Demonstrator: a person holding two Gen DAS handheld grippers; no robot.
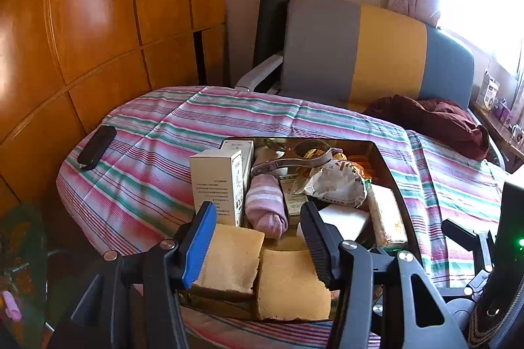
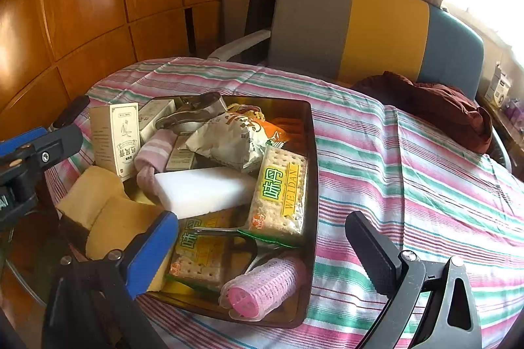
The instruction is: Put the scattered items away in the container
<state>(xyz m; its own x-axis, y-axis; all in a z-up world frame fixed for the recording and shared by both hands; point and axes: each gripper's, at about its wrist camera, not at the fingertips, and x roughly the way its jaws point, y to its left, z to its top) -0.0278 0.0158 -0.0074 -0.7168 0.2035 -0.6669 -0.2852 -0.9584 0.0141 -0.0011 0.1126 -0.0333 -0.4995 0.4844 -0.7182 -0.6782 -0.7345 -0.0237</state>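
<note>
On the far left of the striped table (image 1: pixel 137 172) lies a black remote (image 1: pixel 97 146), well apart from the tray; it alone is outside the container; beside it to the right sits the dark tray (image 2: pixel 312 172), crowded with things; at the tray's left end a white carton (image 1: pixel 217 182) stands upright, with two tan sponges (image 1: pixel 258 270) lying side by side at the near corner in front of it; the left hand-held gripper (image 1: pixel 258 237) hovers over these sponges with its jaws spread wide, one blue pad and one black pad to either side, gripping nothing; just right of the carton a rolled pink-striped towel (image 1: pixel 263 204) leans against a second small box (image 2: pixel 157 116); a metal tool (image 1: pixel 291 160) rests on top of the heap toward the back; a crinkled silver snack bag (image 2: pixel 229 142) lies in the middle, above a white foam block (image 2: pixel 203 190); two packs of crackers (image 2: pixel 280 190) lie toward the right wall, one flat beneath a pair of metal tongs (image 2: pixel 226 234); a pink hair roller (image 2: pixel 258 286) sits in the near right corner; the right hand-held gripper (image 2: pixel 258 247) is likewise fully open and empty above that corner; farther right the cloth is bare up to a dark red garment (image 2: pixel 435 109) bunched against a grey, yellow and blue chair (image 2: pixel 376 21).
</note>
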